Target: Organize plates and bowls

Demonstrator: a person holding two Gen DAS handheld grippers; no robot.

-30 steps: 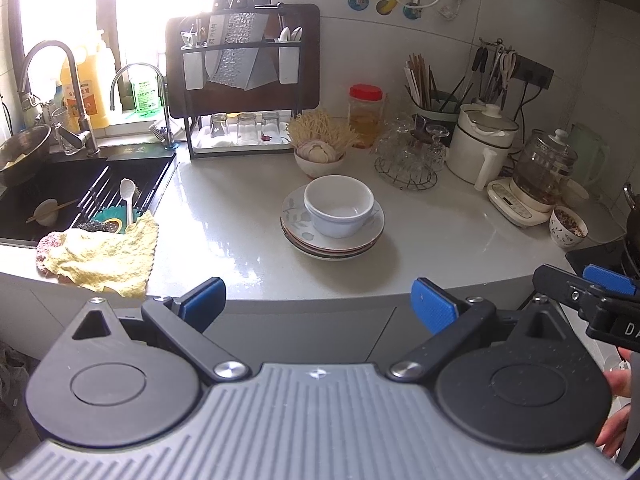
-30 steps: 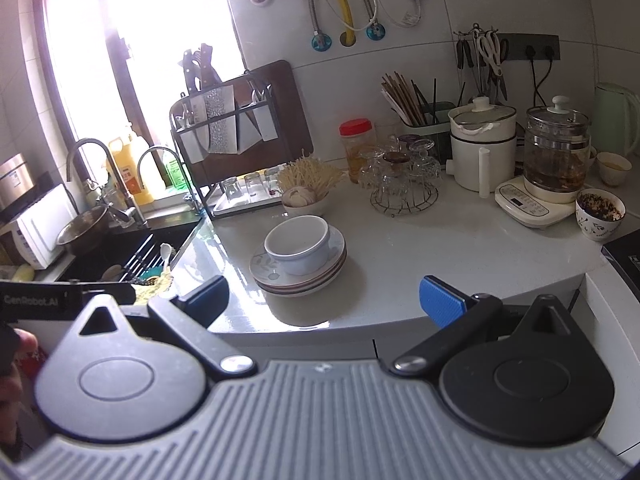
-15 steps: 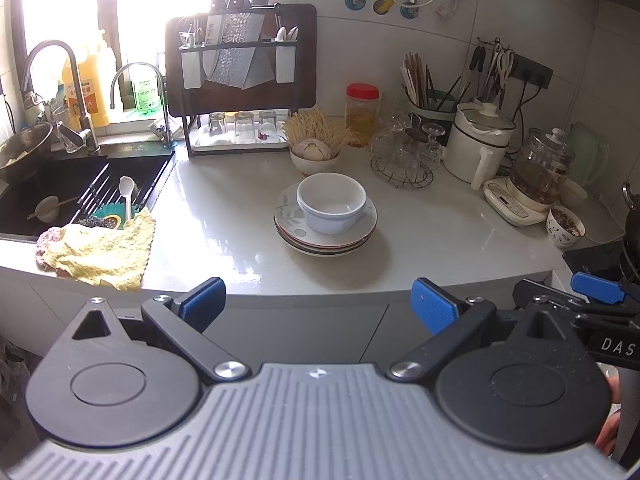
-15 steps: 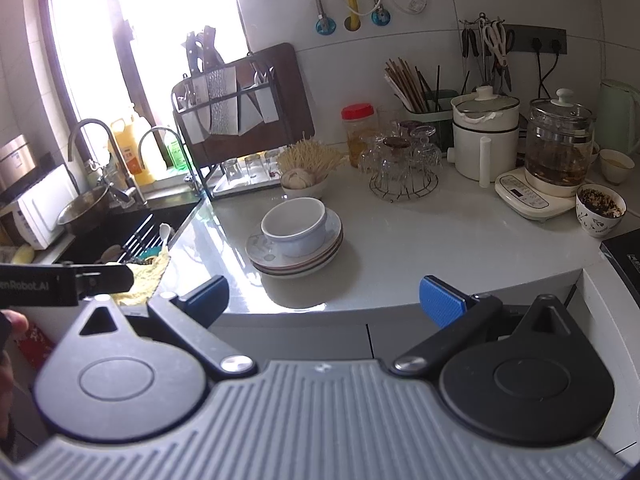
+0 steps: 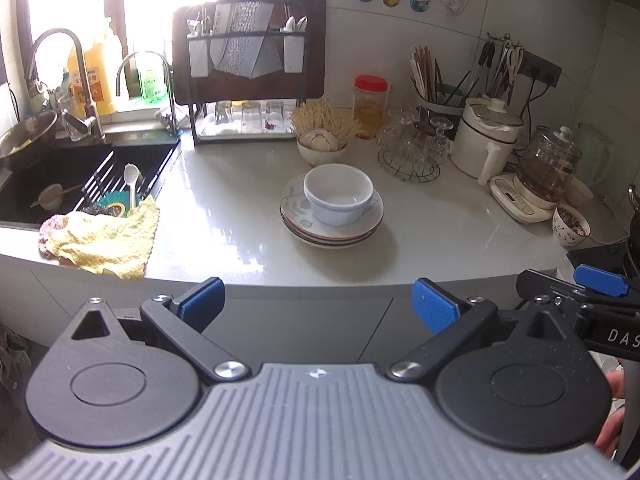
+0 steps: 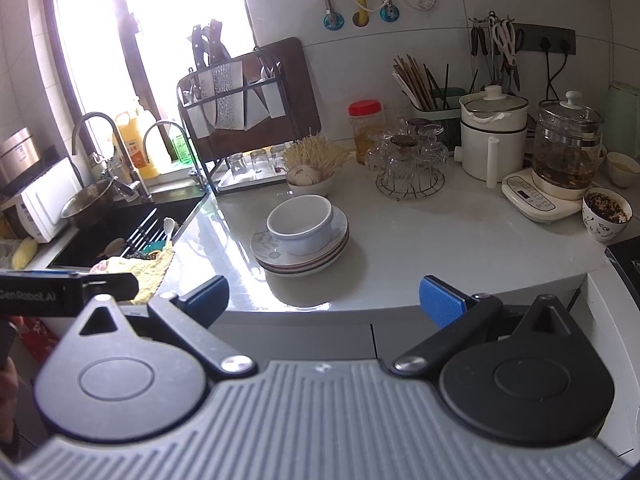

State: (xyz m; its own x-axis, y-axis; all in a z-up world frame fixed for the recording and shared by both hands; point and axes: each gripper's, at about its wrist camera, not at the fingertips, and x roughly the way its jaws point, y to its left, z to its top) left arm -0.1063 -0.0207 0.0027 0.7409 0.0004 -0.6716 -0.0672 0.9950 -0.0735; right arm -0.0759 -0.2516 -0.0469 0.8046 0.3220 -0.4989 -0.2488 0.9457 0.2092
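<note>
A white bowl point(image 5: 340, 196) sits on a stack of plates point(image 5: 332, 230) in the middle of the pale countertop point(image 5: 240, 216). The right wrist view shows the same bowl point(image 6: 301, 220) and plate stack point(image 6: 304, 258) from further right. My left gripper point(image 5: 318, 306) is open and empty, held off the counter's front edge, short of the stack. My right gripper point(image 6: 324, 300) is also open and empty, likewise in front of the counter edge. Part of the right gripper point(image 5: 592, 292) shows at the left view's right side.
A sink point(image 5: 72, 184) with a yellow cloth point(image 5: 104, 240) on its edge lies left. Behind the stack stand a bowl of garlic point(image 5: 322, 146), a rack of glasses point(image 5: 412, 148), a white pot point(image 5: 490, 142), a glass kettle point(image 5: 548, 168) and a patterned cup point(image 5: 570, 226).
Both grippers have drawn back a little from the counter, so the bowl and plates look slightly further away. Nothing on the counter has moved.
</note>
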